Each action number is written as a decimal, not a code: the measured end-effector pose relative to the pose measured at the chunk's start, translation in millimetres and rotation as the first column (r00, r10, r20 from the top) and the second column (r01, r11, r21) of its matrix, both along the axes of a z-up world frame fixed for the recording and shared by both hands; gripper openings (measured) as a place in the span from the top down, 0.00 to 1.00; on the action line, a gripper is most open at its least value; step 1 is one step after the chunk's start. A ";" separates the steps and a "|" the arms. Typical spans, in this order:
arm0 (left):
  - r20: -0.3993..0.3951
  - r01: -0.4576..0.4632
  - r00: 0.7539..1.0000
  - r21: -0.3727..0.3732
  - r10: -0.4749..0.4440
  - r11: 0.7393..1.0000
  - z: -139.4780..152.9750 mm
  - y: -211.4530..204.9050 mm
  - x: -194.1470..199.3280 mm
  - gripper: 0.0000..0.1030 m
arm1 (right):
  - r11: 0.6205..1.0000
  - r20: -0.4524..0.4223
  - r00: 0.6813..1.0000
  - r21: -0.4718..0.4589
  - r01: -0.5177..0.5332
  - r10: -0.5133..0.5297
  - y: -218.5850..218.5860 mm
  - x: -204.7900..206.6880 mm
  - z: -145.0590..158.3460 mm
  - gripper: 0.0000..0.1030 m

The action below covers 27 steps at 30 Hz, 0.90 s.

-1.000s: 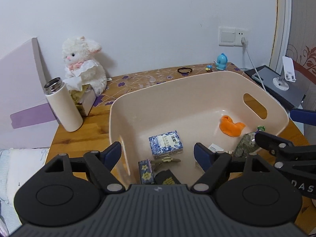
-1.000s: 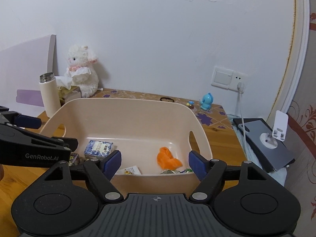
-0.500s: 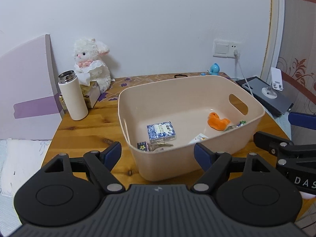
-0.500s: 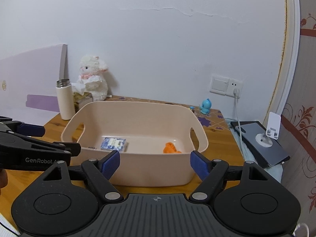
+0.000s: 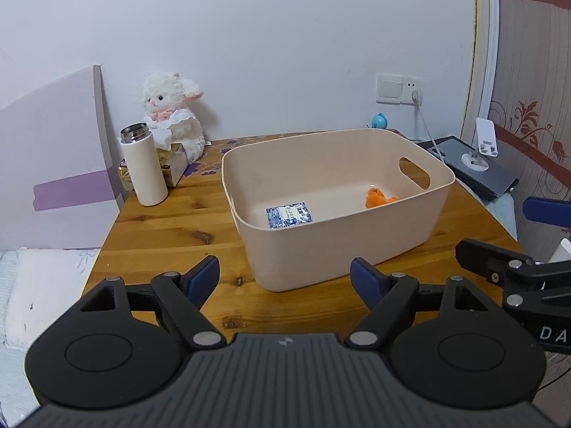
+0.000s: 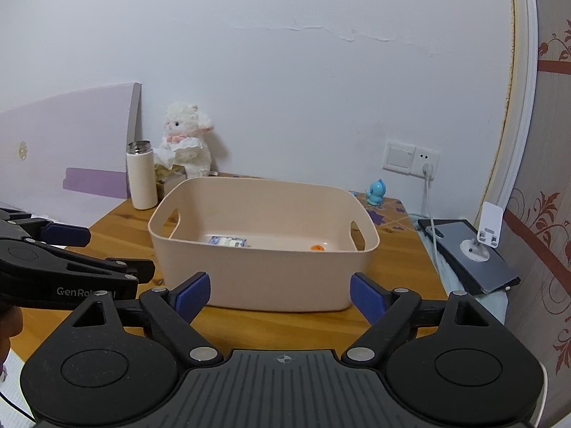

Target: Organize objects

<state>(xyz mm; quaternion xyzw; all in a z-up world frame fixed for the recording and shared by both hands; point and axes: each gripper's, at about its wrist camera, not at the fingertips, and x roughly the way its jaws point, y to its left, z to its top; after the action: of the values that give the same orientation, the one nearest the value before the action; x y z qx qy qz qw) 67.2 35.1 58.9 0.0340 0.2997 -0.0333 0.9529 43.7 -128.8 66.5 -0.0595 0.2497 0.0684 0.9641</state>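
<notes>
Blue-padded left gripper [image 5: 284, 276] and right gripper [image 6: 279, 294] wide apart, seemingly empty.

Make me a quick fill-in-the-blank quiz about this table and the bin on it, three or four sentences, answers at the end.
1. The blue patterned box lies inside the beige ____.
2. The white bottle stands on the table with its ____ off.
3. The orange toy lies on the bin's floor near the wall with the ____ cut-out.
4. The left gripper and the right gripper both hold ____.

Answers: bin; lid; handle; nothing
</notes>
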 end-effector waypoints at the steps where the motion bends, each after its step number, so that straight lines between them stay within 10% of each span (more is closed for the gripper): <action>1: 0.000 0.001 1.000 -0.009 -0.001 1.000 -0.2 1.1 -3.5 0.21 | 1.000 0.001 1.000 -0.002 0.000 0.000 0.6 -4.0 -0.4 0.15; 27: 0.015 0.012 1.000 -0.101 -0.011 0.995 -4.5 15.3 -71.9 0.21 | 0.998 0.015 0.999 0.025 -0.051 0.051 3.8 -48.9 -3.4 0.12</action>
<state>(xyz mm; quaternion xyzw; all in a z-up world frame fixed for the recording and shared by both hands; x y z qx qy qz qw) -4.7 50.4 54.4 -0.0121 0.2907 -0.0535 0.9552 -5.1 -125.0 63.1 -0.0540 0.2403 0.0959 0.9644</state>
